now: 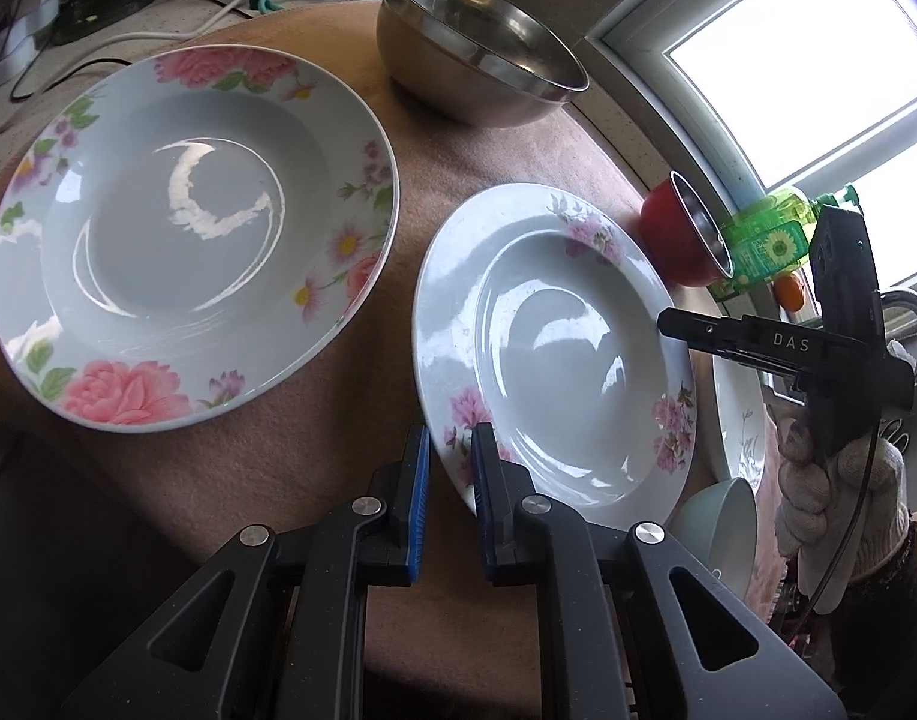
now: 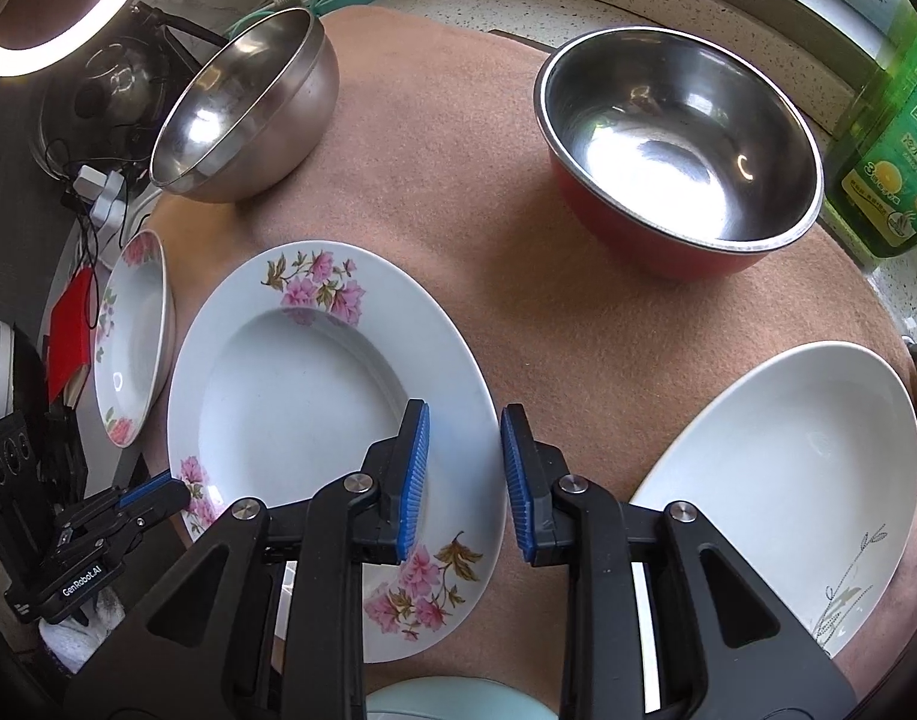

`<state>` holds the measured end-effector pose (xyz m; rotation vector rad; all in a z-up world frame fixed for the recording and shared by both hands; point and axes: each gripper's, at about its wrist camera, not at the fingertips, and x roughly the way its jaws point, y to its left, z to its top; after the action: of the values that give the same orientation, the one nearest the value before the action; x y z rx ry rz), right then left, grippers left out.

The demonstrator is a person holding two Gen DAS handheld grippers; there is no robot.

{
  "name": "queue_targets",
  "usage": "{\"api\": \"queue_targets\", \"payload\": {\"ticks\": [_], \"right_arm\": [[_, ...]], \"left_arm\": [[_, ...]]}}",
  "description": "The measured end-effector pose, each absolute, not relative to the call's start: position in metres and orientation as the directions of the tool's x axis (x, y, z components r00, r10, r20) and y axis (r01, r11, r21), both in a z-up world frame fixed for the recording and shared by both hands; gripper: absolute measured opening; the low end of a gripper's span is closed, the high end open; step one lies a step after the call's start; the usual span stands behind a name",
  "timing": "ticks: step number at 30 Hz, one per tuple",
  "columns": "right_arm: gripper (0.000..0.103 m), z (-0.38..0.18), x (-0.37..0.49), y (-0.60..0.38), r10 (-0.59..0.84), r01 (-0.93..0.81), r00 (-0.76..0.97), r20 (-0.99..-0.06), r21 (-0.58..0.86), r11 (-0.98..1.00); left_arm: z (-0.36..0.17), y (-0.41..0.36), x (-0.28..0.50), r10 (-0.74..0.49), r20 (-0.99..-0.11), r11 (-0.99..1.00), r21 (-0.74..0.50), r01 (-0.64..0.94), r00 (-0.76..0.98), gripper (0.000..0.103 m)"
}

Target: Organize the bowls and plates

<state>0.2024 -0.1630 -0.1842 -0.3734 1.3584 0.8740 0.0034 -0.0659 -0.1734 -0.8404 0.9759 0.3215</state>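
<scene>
Brown felt mat [image 2: 488, 252] over the counter. Nearest, left gripper [image 1: 450, 468] clamped on the pink-flowered plate [image 1: 554, 348] rim; right gripper [image 2: 464, 480] straddles the opposite rim, fingers apart, not pressing. Beyond: rose plate [image 1: 188, 234], steel bowl [image 1: 476, 48], red bowl [image 2: 680, 162].
</scene>
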Motion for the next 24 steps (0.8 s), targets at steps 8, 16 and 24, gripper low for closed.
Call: {"api": "queue_targets", "payload": {"ticks": [8,16,24], "right_arm": [[0.026,-0.185,0.203,-0.165,0.314,-0.732,-0.055,-0.948,0.252,0.633],[0.026,-0.184,0.203,-0.165,0.304,-0.748,-0.053,-0.951,0.239,0.619],[0.026,-0.183,0.193,-0.16,0.292,-0.773,-0.046,-0.955,0.219,0.595]], "left_arm": [[-0.174,-0.066,-0.006,-0.12,-0.83,0.64,-0.484,-0.597,0.544,0.012],[-0.174,-0.067,-0.01,-0.114,-0.838,0.649,-0.47,-0.599,0.534,0.012],[-0.174,-0.07,-0.013,-0.112,-0.85,0.659,-0.451,-0.602,0.515,0.013]]}}
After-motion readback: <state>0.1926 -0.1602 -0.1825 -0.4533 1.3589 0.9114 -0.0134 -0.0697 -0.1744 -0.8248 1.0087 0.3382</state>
